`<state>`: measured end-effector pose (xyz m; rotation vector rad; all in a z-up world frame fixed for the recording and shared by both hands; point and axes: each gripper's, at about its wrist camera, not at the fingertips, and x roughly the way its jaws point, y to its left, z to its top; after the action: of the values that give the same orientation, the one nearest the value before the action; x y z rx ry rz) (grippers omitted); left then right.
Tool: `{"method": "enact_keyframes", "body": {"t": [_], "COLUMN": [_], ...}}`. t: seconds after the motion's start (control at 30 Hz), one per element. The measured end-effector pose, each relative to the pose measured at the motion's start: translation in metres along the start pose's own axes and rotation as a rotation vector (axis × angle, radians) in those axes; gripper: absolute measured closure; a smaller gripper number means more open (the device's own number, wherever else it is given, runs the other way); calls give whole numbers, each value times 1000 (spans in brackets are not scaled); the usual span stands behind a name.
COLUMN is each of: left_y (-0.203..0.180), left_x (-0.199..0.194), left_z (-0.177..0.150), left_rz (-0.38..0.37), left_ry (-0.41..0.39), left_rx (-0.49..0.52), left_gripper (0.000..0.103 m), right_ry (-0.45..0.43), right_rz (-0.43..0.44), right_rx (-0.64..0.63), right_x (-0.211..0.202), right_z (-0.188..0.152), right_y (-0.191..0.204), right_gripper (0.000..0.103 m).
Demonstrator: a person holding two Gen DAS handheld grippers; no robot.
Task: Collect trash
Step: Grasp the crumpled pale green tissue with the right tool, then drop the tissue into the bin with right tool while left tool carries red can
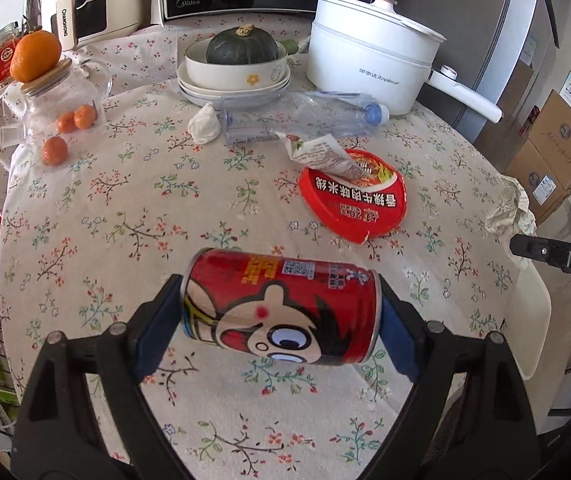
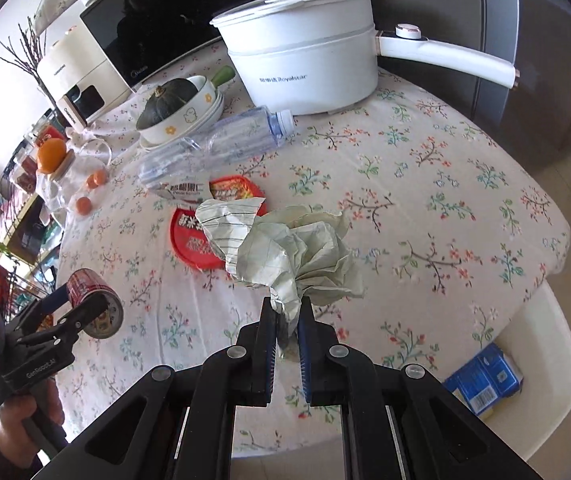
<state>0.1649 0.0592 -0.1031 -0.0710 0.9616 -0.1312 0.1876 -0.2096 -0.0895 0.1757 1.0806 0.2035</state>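
A red can (image 1: pixel 281 306) is clamped end to end, lying sideways, in the left gripper (image 1: pixel 281 320), held above the tablecloth (image 1: pixel 125 208); crumpled paper (image 2: pixel 289 252) is pinched at its lower tip in the right gripper (image 2: pixel 286 316), raised over the table; a red lid (image 1: pixel 359 204), a torn wrapper (image 1: pixel 321 156), a clear bottle (image 1: pixel 305 118) and a white wad (image 1: pixel 205 124) are seen lying on the cloth before the pot (image 1: pixel 369 56).
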Motion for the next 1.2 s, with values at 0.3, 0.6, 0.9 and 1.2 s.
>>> {"method": "enact_keyframes", "body": {"t": [0.3,0.6,0.9,1.2], "left_y": [4,3,-9,-35], "left_x": [14,8,-16,-18], "left_z": [-42,-60,-54,-42], "left_rz": [68,75,37,-37], "left_ry": [148,172,90,65], "left_rx": [22,26,24,49], "left_gripper": [14,14,14,14], "right_ry": [64,62,29,6], "right_rz": [-19,-20,-22,-70], "right_rx": [24,13,1,65], "right_x": [-5,-16,-36,-58], "right_z": [-37,-47,-54,-58], "right_y": [-9,-9,-18,-82], "right_gripper": [92,92,92,92]}}
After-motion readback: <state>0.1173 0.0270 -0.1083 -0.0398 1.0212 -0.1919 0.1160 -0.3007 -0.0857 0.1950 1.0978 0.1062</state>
